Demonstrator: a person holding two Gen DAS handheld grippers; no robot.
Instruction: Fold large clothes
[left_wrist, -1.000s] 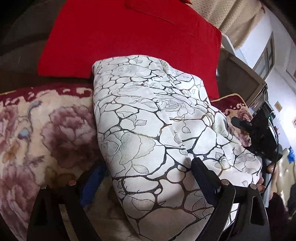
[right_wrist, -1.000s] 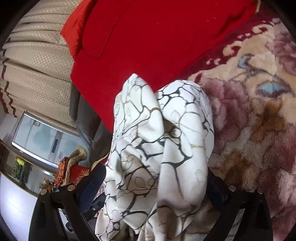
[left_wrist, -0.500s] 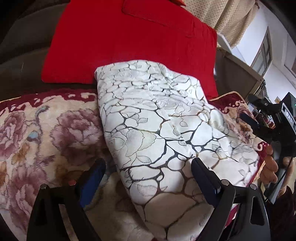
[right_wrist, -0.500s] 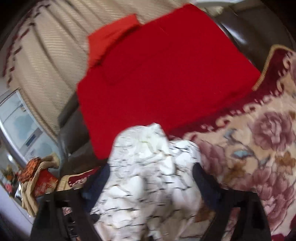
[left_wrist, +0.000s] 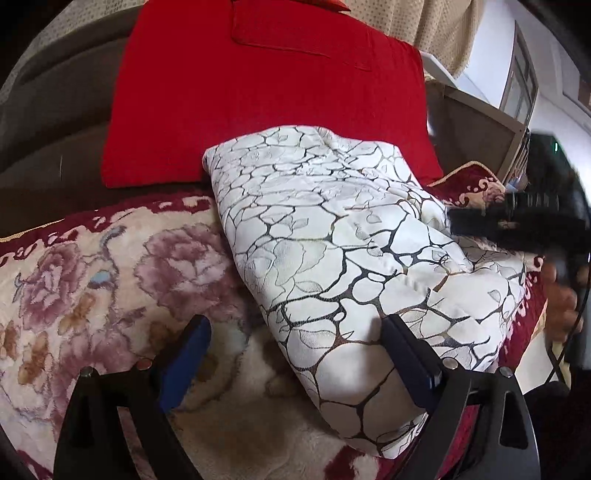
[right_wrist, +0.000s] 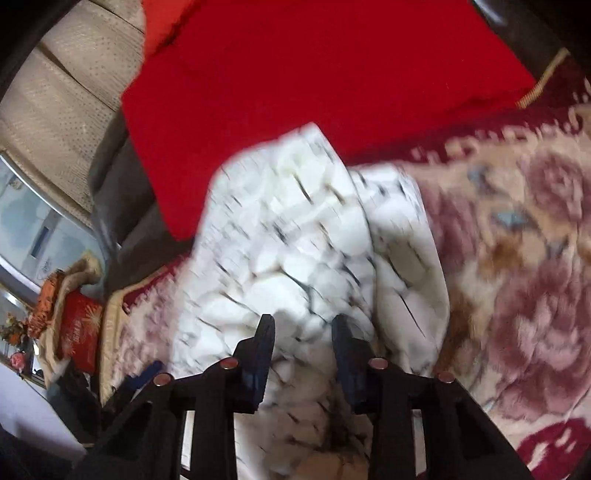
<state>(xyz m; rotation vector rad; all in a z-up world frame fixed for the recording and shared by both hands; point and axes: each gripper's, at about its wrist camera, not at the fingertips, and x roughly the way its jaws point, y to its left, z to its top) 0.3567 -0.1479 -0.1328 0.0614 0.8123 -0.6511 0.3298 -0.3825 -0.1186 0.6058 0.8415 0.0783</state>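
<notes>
A white garment with a black crackle print (left_wrist: 332, 251) lies folded in a thick bundle on a floral blanket (left_wrist: 92, 280), its far end against a red cushion (left_wrist: 266, 92). My left gripper (left_wrist: 295, 332) is open, its fingers astride the bundle's near corner. My right gripper (right_wrist: 303, 332) hovers over the garment (right_wrist: 295, 240) with its jaws narrowed and white cloth showing between them; the view is blurred, so I cannot tell whether it grips. The right gripper also shows in the left wrist view (left_wrist: 517, 218), above the bundle's right side.
The red cushion (right_wrist: 314, 74) leans on a dark sofa back (left_wrist: 55, 110). Beige curtains (right_wrist: 66, 103) hang behind. A red bag and clutter (right_wrist: 74, 325) sit beside the sofa. The blanket's maroon border (left_wrist: 517, 332) marks the seat's edge.
The right gripper's jaws have gone from wide to narrow and it swung quickly over the garment. The bundle now lies flatter on the blanket. The left gripper pulled back a little.
</notes>
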